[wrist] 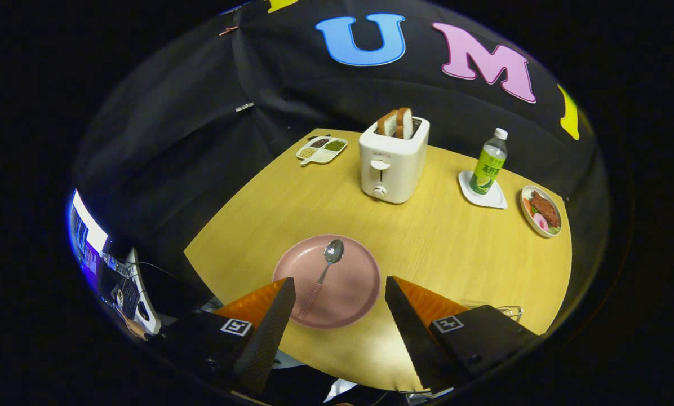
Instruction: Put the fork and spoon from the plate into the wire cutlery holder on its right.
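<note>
One spoon (324,270) lies on the pink plate (354,293), bowl toward 12 o'clock, handle running to 7 o'clock, near the left finger; gripper (340,290) spread wide, holding nothing, fingers flanking the plate's near half; wire holder (510,310) just visible at 3 o'clock behind the right finger; toaster (393,160) with bread at 12 o'clock; bottle (488,163) and food dish (541,211) at 2 o'clock; wooden table (455,248).

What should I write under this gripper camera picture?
Open gripper above pink plate holding one spoon.
</note>
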Demonstrator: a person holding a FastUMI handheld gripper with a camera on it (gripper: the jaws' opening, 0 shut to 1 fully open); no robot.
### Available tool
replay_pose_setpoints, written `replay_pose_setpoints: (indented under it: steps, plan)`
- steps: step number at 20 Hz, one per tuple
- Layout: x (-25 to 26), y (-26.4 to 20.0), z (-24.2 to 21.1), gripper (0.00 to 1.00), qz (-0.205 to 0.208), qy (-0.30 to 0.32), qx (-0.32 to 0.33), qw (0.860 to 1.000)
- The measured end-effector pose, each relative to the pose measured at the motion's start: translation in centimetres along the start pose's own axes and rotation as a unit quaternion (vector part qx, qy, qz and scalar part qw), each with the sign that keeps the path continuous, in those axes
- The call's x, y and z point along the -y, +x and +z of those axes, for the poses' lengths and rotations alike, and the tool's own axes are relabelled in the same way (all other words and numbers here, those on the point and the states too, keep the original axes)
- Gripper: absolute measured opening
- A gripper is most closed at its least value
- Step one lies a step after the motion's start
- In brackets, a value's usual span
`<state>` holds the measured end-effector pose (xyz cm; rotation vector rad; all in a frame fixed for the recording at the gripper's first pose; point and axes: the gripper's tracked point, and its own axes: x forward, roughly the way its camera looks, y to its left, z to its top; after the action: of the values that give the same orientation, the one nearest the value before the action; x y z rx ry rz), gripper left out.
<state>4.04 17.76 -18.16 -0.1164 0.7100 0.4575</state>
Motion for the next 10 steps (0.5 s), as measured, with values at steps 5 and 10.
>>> replay_pose_setpoints:
  steps: [5,10]
  plan:
    - [-2.6,5.8,-2.6,0.99,-0.004,-0.028,-0.048,0.998]
    - [-2.1,10.4,-6.5,0.99,-0.041,-0.040,-0.104,0.993]
